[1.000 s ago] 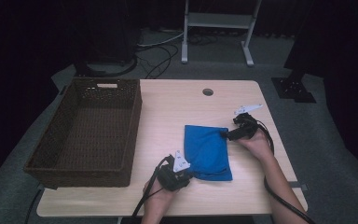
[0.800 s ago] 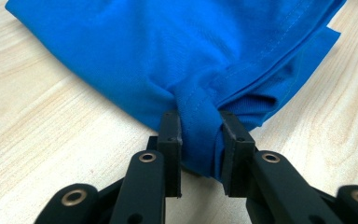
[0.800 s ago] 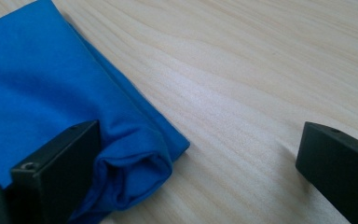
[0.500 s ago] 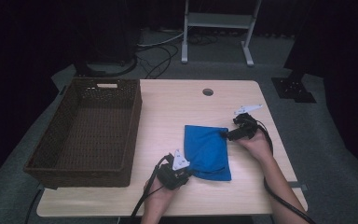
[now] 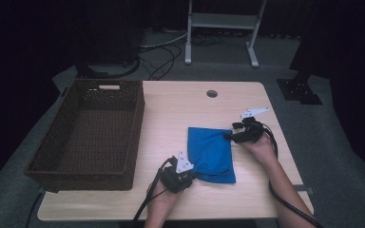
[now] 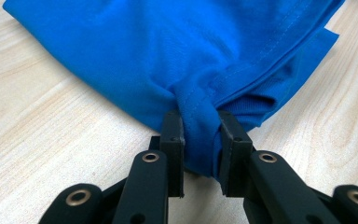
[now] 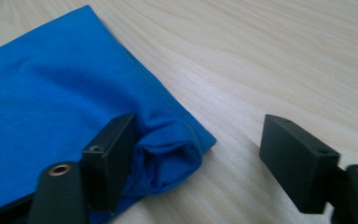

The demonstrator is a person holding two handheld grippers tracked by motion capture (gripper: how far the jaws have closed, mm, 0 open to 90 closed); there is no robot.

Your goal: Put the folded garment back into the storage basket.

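The folded blue shirt (image 5: 210, 153) lies on the wooden table (image 5: 180, 109), well right of the wicker basket (image 5: 92, 133). The left gripper (image 6: 200, 140) pinches its near corner; the right gripper (image 7: 196, 154), jaws just closing, straddles the far corner, one pad clear.

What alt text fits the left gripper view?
The left hand-held gripper pinches a bunched fold of a folded blue cloth between its two black jaws. The cloth lies on a light wooden table.
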